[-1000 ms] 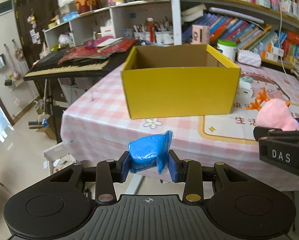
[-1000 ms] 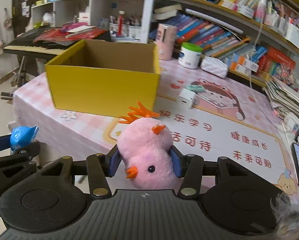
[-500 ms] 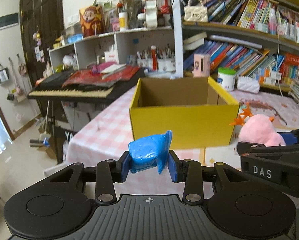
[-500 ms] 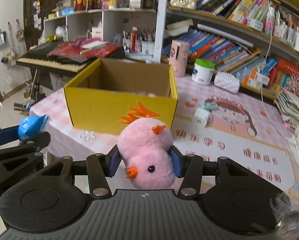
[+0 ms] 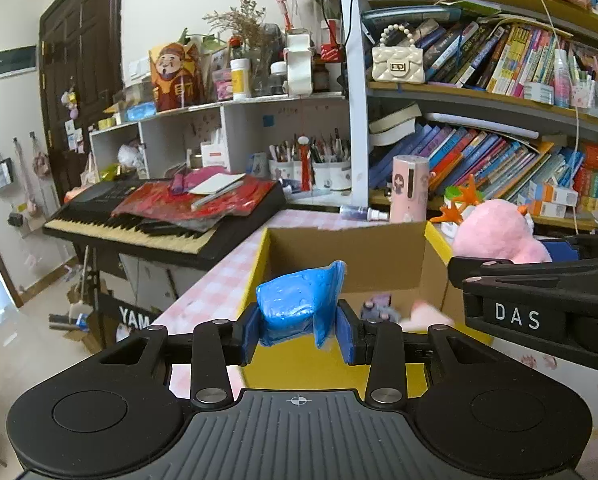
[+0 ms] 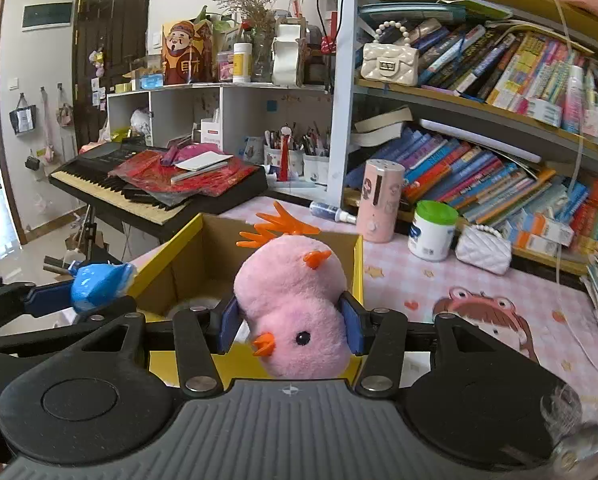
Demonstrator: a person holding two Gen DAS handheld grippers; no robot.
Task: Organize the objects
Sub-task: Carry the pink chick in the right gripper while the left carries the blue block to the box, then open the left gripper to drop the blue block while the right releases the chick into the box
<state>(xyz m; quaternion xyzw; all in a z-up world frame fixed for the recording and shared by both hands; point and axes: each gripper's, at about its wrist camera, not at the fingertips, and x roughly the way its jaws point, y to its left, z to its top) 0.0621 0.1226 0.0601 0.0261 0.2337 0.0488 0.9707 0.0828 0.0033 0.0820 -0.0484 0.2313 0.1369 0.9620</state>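
- Left gripper [image 5: 298,334] is clamping a blue toy [image 5: 297,304], hovering at the yellow box's [image 5: 255,268] 7 o'clock rim.
- Right gripper [image 6: 291,322] is squeezing the pink chick [image 6: 295,300] at 5 o'clock; carry both past the rim before letting go.

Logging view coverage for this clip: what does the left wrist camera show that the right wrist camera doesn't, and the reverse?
Left wrist only: small pink and purple items on the floor of the yellow cardboard box.

Right wrist only: the green-lidded white jar, the quilted white purse and the cartoon desk mat.

Both: the box, the left claw shut on a crinkled blue plastic toy, the right claw shut on a fluffy pink plush chick, and the black keyboard.
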